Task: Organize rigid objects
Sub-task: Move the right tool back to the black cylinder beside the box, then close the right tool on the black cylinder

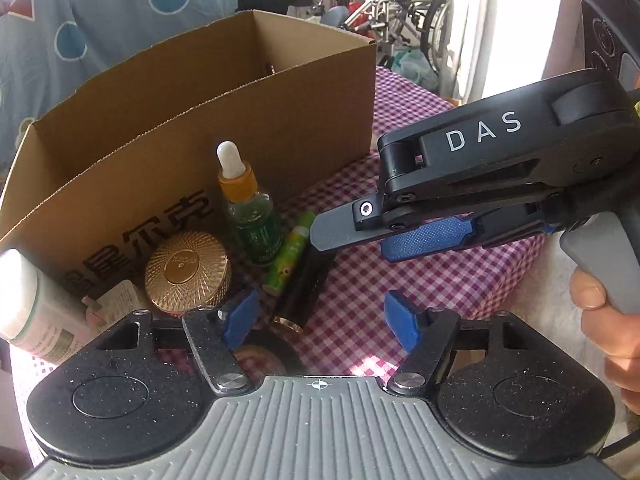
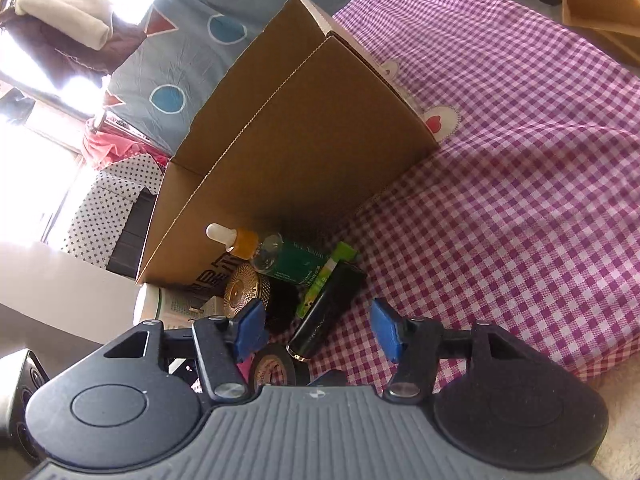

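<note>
Open checked surface point(image 2: 520, 160) from 12 to 3 o'clock of cardboard box point(image 1: 240, 120). At its front wall – one dropper bottle point(image 1: 250, 216), one gold jar point(image 1: 188, 272), one green tube point(image 1: 290, 258), one black tube point(image 1: 304, 288). Left gripper point(image 1: 320, 322) and right gripper point(image 2: 316, 330) fingers half apart – holding nothing.

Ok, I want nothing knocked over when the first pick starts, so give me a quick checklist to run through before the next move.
1. Left tool empty, pads apart: ok.
2. Right tool empty, pads apart: ok.
3. Cardboard box open at the top, ready to take items: ok.
4. Box empty inside: cannot tell, its floor is hidden.
5. Black tube free to grasp: not ok, the green stick lies against it.
6. Dropper bottle upright and clear of the tools: ok, though it stands close to the green stick.
</note>
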Demonstrator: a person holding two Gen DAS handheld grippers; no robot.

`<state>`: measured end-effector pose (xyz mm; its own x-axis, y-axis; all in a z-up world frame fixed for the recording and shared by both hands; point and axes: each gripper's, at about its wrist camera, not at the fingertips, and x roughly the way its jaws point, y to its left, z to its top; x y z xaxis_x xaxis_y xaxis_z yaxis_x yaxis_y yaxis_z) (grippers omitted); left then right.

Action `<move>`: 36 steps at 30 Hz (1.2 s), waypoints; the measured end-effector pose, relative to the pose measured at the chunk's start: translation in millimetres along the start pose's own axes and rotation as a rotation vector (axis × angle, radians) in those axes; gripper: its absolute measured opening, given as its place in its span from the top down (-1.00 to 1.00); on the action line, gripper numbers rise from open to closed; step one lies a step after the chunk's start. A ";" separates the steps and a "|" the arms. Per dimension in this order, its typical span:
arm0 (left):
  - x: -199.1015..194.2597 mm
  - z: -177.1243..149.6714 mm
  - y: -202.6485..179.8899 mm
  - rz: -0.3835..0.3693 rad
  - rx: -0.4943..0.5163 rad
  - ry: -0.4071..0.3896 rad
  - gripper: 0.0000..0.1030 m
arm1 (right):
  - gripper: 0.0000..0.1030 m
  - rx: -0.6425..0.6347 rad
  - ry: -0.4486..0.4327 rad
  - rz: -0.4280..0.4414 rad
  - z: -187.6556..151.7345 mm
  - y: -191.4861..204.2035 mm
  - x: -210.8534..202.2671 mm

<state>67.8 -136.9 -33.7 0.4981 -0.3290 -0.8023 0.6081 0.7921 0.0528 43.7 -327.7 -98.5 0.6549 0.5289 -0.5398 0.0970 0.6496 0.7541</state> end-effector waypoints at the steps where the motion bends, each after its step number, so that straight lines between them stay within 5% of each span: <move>1: 3.1 1.0 2.3 0.003 -0.008 0.011 -0.27 | -0.14 0.008 0.008 0.006 1.1 -0.9 2.5; 12: 5.0 3.8 5.8 -0.140 -0.052 0.043 -0.03 | -0.06 0.016 0.005 0.009 8.7 -15.4 9.1; 23: 22.4 5.7 1.3 -0.100 -0.036 0.065 0.49 | 0.33 -0.089 0.013 -0.102 13.6 -2.4 20.1; 36: 24.8 9.9 -3.6 -0.081 -0.025 0.027 0.44 | 0.42 -0.105 0.015 -0.080 14.8 0.6 32.3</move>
<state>84.1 -153.0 -47.9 0.4308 -0.3787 -0.8191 0.6297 0.7764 -0.0277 76.0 -318.3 -109.9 0.6365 0.4809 -0.6029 0.0688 0.7432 0.6655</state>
